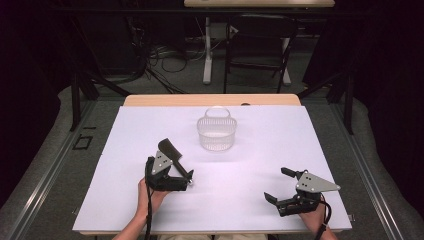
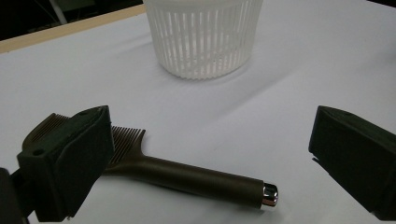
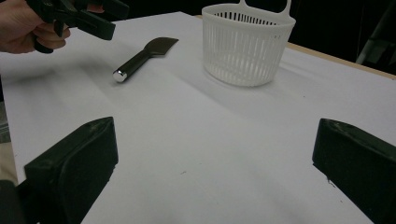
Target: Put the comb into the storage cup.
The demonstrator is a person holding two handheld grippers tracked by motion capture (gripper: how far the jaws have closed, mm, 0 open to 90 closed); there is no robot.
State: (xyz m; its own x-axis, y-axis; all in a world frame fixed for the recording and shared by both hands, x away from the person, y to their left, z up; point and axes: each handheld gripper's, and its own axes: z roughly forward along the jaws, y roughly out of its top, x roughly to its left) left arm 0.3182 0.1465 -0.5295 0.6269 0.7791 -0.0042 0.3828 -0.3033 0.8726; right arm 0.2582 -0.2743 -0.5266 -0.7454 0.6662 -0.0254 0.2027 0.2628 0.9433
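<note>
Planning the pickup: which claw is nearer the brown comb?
Left. The left claw hovers open right over the comb; the right claw sits open far across the table.

In the high view, the left gripper (image 1: pixel 181 170) is covering the middle of the brush (image 1: pixel 170 149). In the left gripper view, one jaw is hiding part of the brush's teeth, and the top edge is cutting off the white basket (image 2: pixel 205 39). The bottom edge is cutting off the person's arms.
</note>
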